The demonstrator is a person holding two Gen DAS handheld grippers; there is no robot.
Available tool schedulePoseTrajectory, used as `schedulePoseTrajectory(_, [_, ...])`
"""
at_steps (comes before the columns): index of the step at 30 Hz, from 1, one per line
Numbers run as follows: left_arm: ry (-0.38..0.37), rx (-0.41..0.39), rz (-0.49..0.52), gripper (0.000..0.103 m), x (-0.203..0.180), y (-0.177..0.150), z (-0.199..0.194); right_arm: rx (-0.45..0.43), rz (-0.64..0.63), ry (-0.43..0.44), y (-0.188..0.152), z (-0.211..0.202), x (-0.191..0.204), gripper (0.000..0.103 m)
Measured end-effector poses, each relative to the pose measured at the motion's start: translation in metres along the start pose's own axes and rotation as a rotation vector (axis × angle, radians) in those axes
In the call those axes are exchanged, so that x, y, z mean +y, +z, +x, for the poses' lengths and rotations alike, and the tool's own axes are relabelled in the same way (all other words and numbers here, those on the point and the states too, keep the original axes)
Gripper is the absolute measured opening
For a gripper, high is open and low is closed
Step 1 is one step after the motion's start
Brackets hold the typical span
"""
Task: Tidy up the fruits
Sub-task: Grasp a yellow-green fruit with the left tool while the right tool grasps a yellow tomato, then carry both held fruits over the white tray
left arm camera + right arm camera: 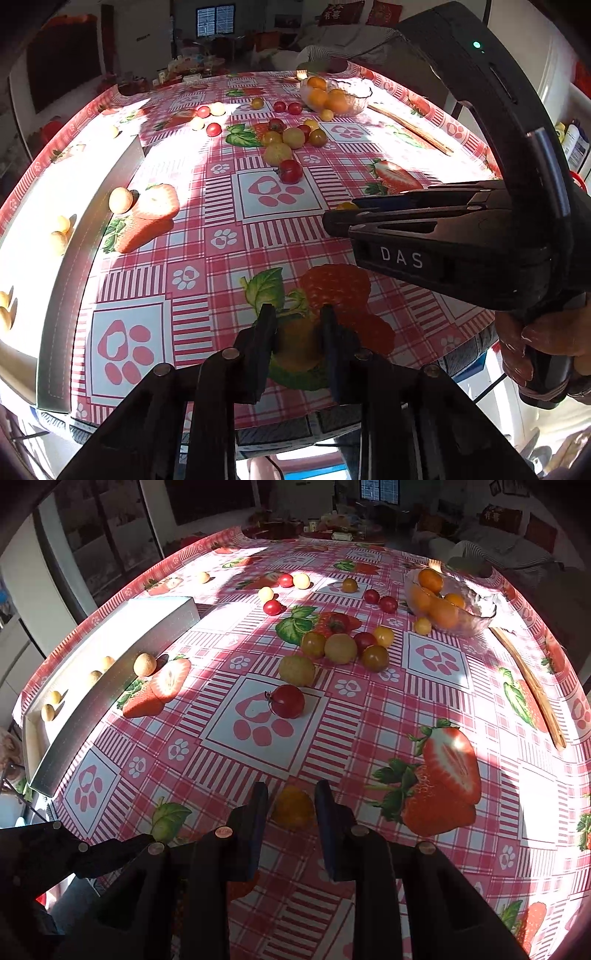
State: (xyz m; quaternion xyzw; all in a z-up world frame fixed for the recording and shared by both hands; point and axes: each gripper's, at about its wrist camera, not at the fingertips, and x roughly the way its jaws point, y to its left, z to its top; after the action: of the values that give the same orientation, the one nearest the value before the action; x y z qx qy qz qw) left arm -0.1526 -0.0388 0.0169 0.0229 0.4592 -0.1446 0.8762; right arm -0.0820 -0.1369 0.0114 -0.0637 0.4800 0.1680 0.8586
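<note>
A: Nearest first. What is the left gripper doing?

B: Its two fingers are closed on a small orange fruit at the near edge of the table, over a printed strawberry on the checked cloth.

A: And the right gripper?

B: The same: it pinches a yellow-orange fruit, low over the cloth near the front edge. In the left wrist view it comes in from the right, held by a hand at the picture's edge.

A: Further out?

B: A red tomato lies alone on a paw-print square. Just behind it sits a pale yellow fruit, then a tight cluster of mixed fruits, amber, yellow and red, touching one another.

A: To the left?

B: A white tray runs along the table's left side, with a few pale round fruits inside it. One more pale fruit rests just beside its wall, outside.

A: And at the far end?

B: A glass bowl on the right holds orange fruits. Scattered red and yellow fruits lie across the far middle.
</note>
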Motion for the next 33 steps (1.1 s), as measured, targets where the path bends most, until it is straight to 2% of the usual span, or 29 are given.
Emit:
schedulePoseTrajectory(2, [-0.002, -0.002, -0.011, 0.026, 0.002, 0.000, 0.000, -0.008, 0.019, 0.002, -0.003, -0.002, -0.002, 0.023])
schedulePoseTrajectory(17, [-0.030, -0.004, -0.147, 0.027, 0.033, -0.001, -0.006, 0.004, 0.157, 0.089, -0.014, -0.013, -0.018, 0.023])
schedulePoseTrajectory(24, [-0.020, -0.017, -0.162, 0.026, 0.040, 0.001, -0.014, 0.004, 0.173, 0.112, -0.010, -0.015, -0.017, 0.023])
schedulePoseTrajectory(33, [-0.004, -0.075, -0.177, 0.026, 0.053, 0.012, -0.035, -0.001, 0.154, 0.133, 0.004, -0.020, -0.007, 0.023])
